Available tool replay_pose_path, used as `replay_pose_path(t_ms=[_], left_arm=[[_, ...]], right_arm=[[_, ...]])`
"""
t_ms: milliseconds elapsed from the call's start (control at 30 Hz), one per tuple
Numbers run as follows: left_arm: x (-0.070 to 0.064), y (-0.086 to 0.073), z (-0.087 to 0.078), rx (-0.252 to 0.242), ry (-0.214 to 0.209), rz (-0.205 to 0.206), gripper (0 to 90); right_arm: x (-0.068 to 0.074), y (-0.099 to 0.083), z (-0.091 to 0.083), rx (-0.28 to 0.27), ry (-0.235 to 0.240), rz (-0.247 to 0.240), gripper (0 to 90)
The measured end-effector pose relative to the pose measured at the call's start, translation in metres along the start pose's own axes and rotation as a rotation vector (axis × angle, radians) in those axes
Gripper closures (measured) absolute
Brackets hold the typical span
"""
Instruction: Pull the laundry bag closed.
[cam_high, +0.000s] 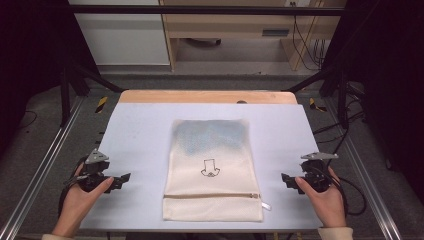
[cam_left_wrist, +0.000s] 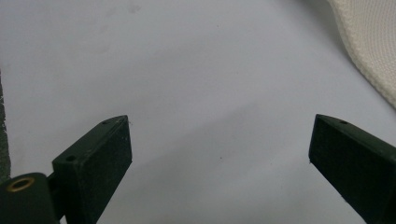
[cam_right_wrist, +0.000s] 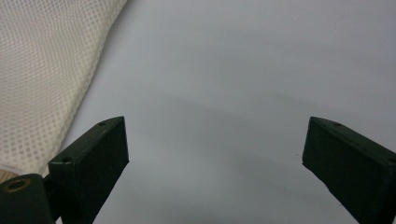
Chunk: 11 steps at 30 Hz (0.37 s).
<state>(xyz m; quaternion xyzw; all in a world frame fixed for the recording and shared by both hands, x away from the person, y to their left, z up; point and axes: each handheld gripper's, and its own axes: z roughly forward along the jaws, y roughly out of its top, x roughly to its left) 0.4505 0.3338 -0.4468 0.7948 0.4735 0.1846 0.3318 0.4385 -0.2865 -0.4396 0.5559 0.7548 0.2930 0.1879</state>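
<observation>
A cream mesh zip bag (cam_high: 212, 167) lies flat in the middle of the pale table (cam_high: 140, 130), with something bluish showing through its far half and a small black arrow mark on it. Its zipper (cam_high: 212, 196) runs across near the front edge, the white pull at the right. My left gripper (cam_high: 122, 178) rests open on the table left of the bag; the bag's corner (cam_left_wrist: 373, 51) shows at upper right of the left gripper view. My right gripper (cam_high: 286, 179) stands open to the bag's right, the mesh (cam_right_wrist: 42, 79) at its left. Both hold nothing.
A wooden strip (cam_high: 205, 97) runs along the table's far edge. Metal frame rails (cam_high: 45, 165) flank the table on both sides. Beyond the table stand cabinets (cam_high: 120, 35) and cables on the floor.
</observation>
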Motion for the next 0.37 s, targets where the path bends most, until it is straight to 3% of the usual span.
replay_pose_path(t_ms=[167, 233, 267, 367], left_arm=[[-0.006, -0.008, 0.002, -0.065, 0.001, 0.026, 5.9], [-0.008, -0.011, 0.003, -0.106, -0.001, 0.029, 6.1], [-0.010, -0.012, 0.004, -0.128, 0.001, 0.041, 6.0], [-0.015, -0.013, 0.007, -0.119, 0.023, 0.123, 5.7]], right_arm=[[0.004, -0.024, 0.001, -0.079, 0.015, 0.025, 7.6], [0.008, -0.030, 0.002, -0.103, 0.019, 0.007, 6.8], [0.012, -0.032, 0.001, -0.125, 0.001, 0.002, 6.8], [0.018, -0.033, -0.002, -0.166, 0.014, -0.005, 5.0]])
